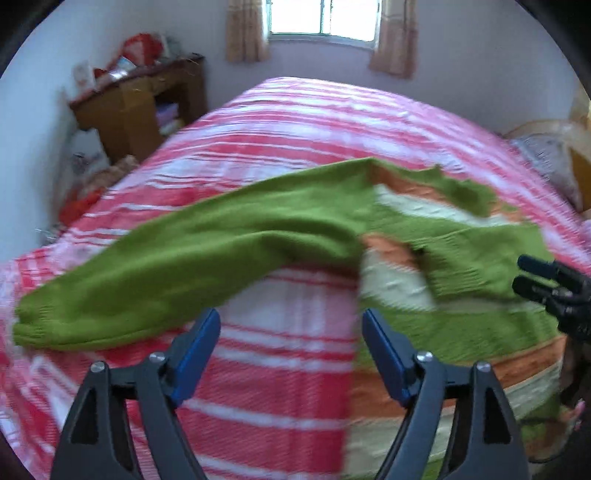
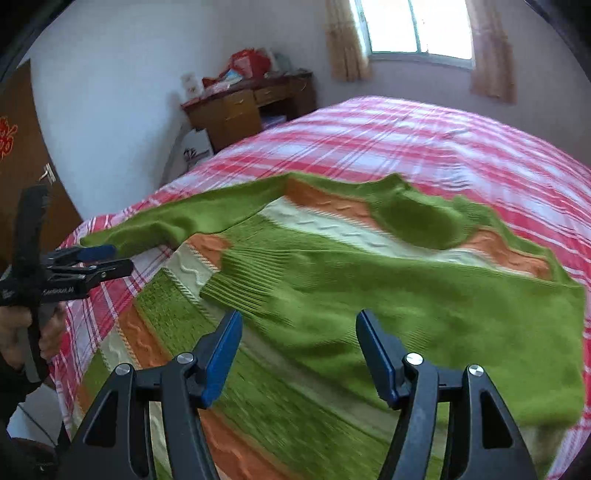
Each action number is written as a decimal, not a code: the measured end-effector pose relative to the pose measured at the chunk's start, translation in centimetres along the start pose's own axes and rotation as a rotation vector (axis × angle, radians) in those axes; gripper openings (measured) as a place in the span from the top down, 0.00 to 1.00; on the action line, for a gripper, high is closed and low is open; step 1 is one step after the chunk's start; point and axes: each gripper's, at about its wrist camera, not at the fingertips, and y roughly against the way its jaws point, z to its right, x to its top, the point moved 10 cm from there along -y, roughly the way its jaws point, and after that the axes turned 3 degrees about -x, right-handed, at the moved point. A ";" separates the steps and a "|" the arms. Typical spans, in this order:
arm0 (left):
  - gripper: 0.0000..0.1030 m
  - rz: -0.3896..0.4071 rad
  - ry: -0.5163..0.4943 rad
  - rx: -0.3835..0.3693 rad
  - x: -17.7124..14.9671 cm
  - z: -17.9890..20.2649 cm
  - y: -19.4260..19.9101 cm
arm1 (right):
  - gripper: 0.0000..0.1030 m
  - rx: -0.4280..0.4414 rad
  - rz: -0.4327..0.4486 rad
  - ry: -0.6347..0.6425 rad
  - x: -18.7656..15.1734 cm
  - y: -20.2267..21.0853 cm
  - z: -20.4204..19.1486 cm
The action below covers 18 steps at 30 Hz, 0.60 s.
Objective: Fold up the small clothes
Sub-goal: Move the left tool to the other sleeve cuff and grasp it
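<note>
A small green sweater [image 2: 369,280] with orange and white stripes lies on the bed. One sleeve [image 2: 295,273] is folded across its body. The other sleeve [image 1: 177,258] stretches out to the left. My left gripper [image 1: 290,332] is open and empty, just above the bed below that sleeve; it also shows in the right wrist view [image 2: 107,260]. My right gripper [image 2: 297,332] is open and empty over the sweater's body; it also shows at the right edge of the left wrist view [image 1: 524,273].
The bed has a red and white plaid cover [image 2: 424,140]. A wooden desk [image 2: 251,107] with clutter stands by the far wall at the left. A curtained window [image 2: 417,29] is behind the bed. A pillow [image 1: 546,158] lies at the right.
</note>
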 end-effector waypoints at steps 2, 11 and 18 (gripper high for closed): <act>0.21 -0.010 -0.011 0.040 -0.4 -0.9 0.1 | 0.37 0.003 -0.051 -0.035 -0.3 -1.8 -0.4; 0.21 -0.051 -0.020 0.112 -1.8 -3.5 -0.3 | 0.34 0.004 -0.056 0.109 -1.7 -3.2 -4.6; 0.21 -0.072 0.002 0.156 -2.6 -5.7 -0.2 | 0.28 -0.027 -0.050 0.168 -2.1 -3.3 -5.2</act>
